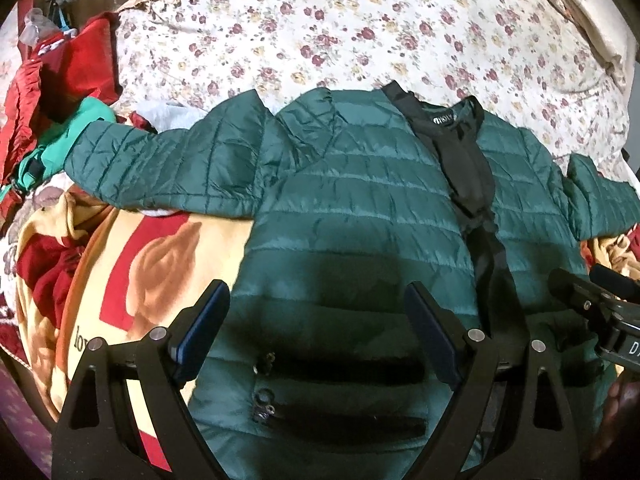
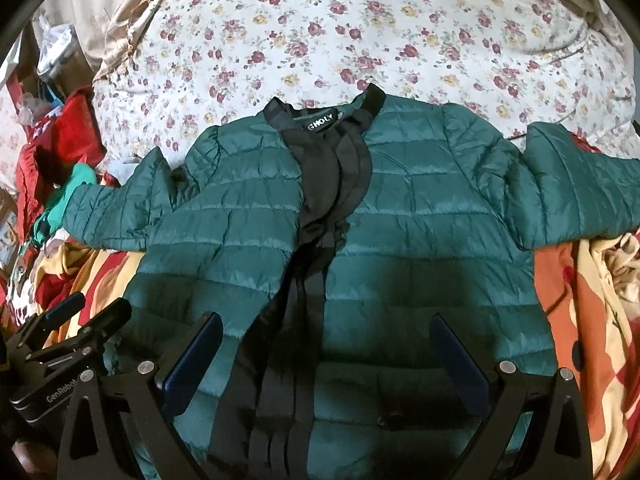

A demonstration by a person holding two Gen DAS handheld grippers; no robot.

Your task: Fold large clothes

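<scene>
A green quilted puffer jacket (image 2: 400,216) lies front-up and spread flat on the bed (image 2: 320,32), collar toward the floral sheet, sleeves out toward the bed's left and right edges, hem nearest both claws. Left claw (image 1: 316,332) and right claw (image 2: 328,364) hover above the lower body, jaws wide apart, nothing between them. The shell looks light, soft and slippery, so it will likely slide; pinching a sleeve cuff or hem corner seems the best hold.
</scene>
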